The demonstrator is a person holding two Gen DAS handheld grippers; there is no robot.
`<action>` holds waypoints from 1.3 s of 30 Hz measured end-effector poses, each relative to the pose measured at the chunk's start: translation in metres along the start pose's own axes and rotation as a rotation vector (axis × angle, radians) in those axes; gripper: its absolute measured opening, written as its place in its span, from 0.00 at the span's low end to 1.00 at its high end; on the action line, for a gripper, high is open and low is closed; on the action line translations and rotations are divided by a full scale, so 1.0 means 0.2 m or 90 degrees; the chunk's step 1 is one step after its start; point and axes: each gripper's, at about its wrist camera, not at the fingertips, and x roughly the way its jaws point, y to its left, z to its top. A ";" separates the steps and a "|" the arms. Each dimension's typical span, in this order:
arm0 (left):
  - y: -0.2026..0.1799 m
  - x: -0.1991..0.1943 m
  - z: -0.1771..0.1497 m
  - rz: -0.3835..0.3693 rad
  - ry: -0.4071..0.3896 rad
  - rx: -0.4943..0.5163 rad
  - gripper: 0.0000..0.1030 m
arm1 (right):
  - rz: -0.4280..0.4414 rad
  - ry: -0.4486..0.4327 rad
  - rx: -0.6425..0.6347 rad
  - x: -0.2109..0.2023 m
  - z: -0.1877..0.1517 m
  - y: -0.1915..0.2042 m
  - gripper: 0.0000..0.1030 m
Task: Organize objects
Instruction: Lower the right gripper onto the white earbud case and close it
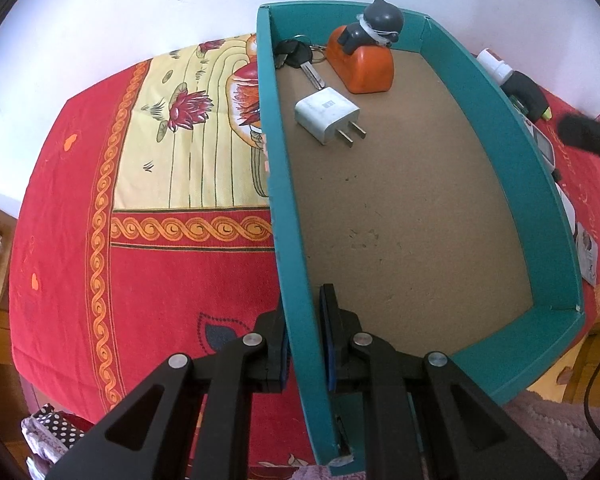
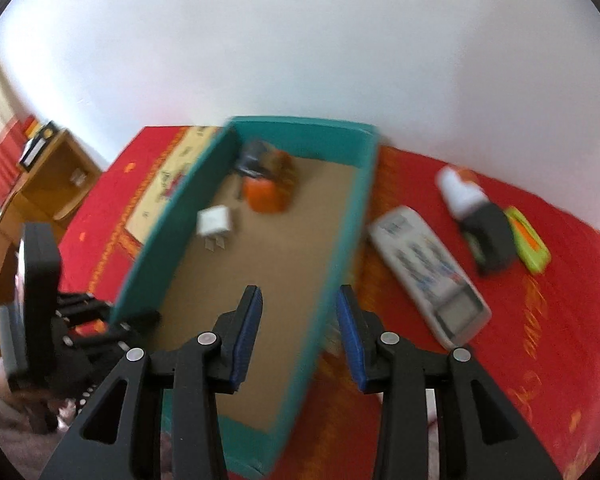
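Teal box (image 1: 500, 160): stiff, light cardboard on the red cloth (image 1: 160, 300); left wall clamped by the left gripper (image 1: 304, 344). Remote (image 2: 428, 268), right of the box: probably light, rigid, graspable across its width. Right gripper (image 2: 300, 336): part-open, empty.

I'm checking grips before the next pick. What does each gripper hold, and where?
The left gripper clamps the teal box by its near side wall. The right gripper holds nothing, fingers apart over the box.

I can't read any text from here. The white charger (image 1: 326, 114) in the teal box (image 1: 516, 148) bears only a faint grey mark, and the remote control (image 2: 428, 272) beside the box's right wall is too blurred to read its buttons.
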 end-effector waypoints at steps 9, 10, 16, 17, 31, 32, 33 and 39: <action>0.00 0.00 0.00 0.000 -0.002 0.005 0.11 | -0.064 0.040 0.063 -0.04 -0.22 -0.30 0.51; 0.00 0.01 0.00 0.001 -0.001 0.006 0.11 | -0.059 0.046 0.060 -0.03 -0.24 -0.30 0.51; 0.00 0.00 0.00 0.002 -0.002 0.007 0.11 | -0.038 0.070 0.047 0.03 -0.29 -0.30 0.51; 0.00 0.00 -0.01 0.002 -0.003 0.007 0.11 | -0.042 0.074 0.042 0.05 -0.29 -0.29 0.51; 0.01 0.00 -0.01 0.002 -0.003 0.010 0.11 | -0.046 0.100 0.033 0.16 -0.29 -0.30 0.55; 0.01 0.00 -0.01 0.001 -0.003 0.010 0.11 | -0.039 0.102 0.035 0.16 -0.30 -0.30 0.55; 0.01 -0.01 -0.01 0.001 -0.003 0.010 0.11 | -0.037 0.103 0.036 0.16 -0.30 -0.30 0.55; 0.02 -0.01 -0.01 0.000 -0.003 0.008 0.11 | -0.044 0.107 0.045 0.19 -0.31 -0.29 0.55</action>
